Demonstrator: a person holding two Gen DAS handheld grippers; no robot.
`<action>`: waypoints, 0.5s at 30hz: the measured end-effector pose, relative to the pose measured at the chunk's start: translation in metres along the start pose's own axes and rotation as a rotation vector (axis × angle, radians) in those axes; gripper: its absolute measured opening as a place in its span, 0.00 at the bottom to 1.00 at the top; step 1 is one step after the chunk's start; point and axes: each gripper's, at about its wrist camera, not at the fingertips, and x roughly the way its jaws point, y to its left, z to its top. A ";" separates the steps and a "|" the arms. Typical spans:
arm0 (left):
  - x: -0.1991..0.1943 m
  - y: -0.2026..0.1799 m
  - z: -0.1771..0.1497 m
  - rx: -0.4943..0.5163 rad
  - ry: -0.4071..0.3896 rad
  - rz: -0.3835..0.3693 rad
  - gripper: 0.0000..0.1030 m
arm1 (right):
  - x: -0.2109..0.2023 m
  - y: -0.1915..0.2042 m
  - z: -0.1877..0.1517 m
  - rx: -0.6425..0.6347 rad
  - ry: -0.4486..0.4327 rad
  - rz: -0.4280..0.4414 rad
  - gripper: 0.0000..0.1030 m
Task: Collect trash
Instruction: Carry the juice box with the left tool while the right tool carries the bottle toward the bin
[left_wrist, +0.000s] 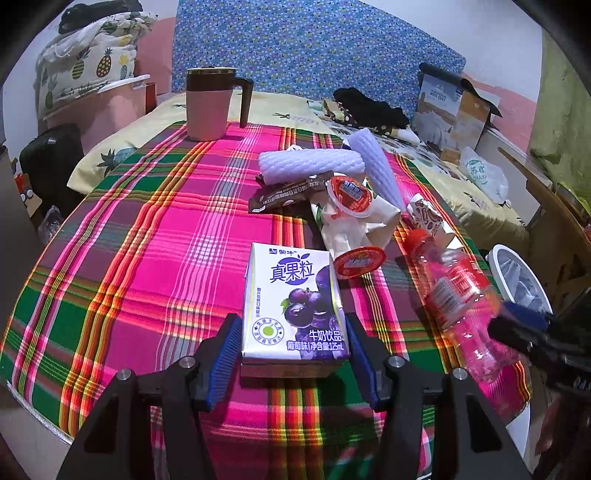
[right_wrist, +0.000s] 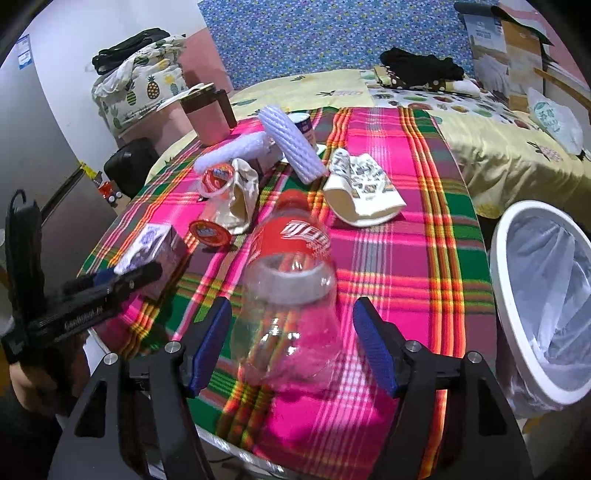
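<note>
The left gripper (left_wrist: 291, 350) has its blue pads against both sides of a purple grape milk carton (left_wrist: 293, 306), grasping it above the plaid tablecloth (left_wrist: 147, 258). Just past the carton's far end lie an orange jelly cup (left_wrist: 360, 261) and crumpled paper wrappers (left_wrist: 354, 221), with white foam sleeves (left_wrist: 310, 164) beyond them and a pink mug (left_wrist: 207, 107) farthest out.

The right gripper (right_wrist: 291, 347) stands released, its pads apart from the clear plastic bottle (right_wrist: 291, 295) lying between them, red cap pointing away. Outside the right finger stands a white lined bin (right_wrist: 546, 295).
</note>
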 end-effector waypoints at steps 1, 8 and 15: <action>0.000 0.000 -0.001 0.000 0.001 -0.002 0.55 | 0.003 0.002 0.002 -0.007 0.005 0.001 0.68; 0.000 0.000 -0.002 0.006 0.001 -0.015 0.55 | 0.029 0.007 0.009 -0.007 0.113 0.051 0.68; -0.004 -0.002 -0.002 0.021 -0.010 -0.025 0.54 | 0.023 0.010 0.003 0.002 0.110 0.062 0.61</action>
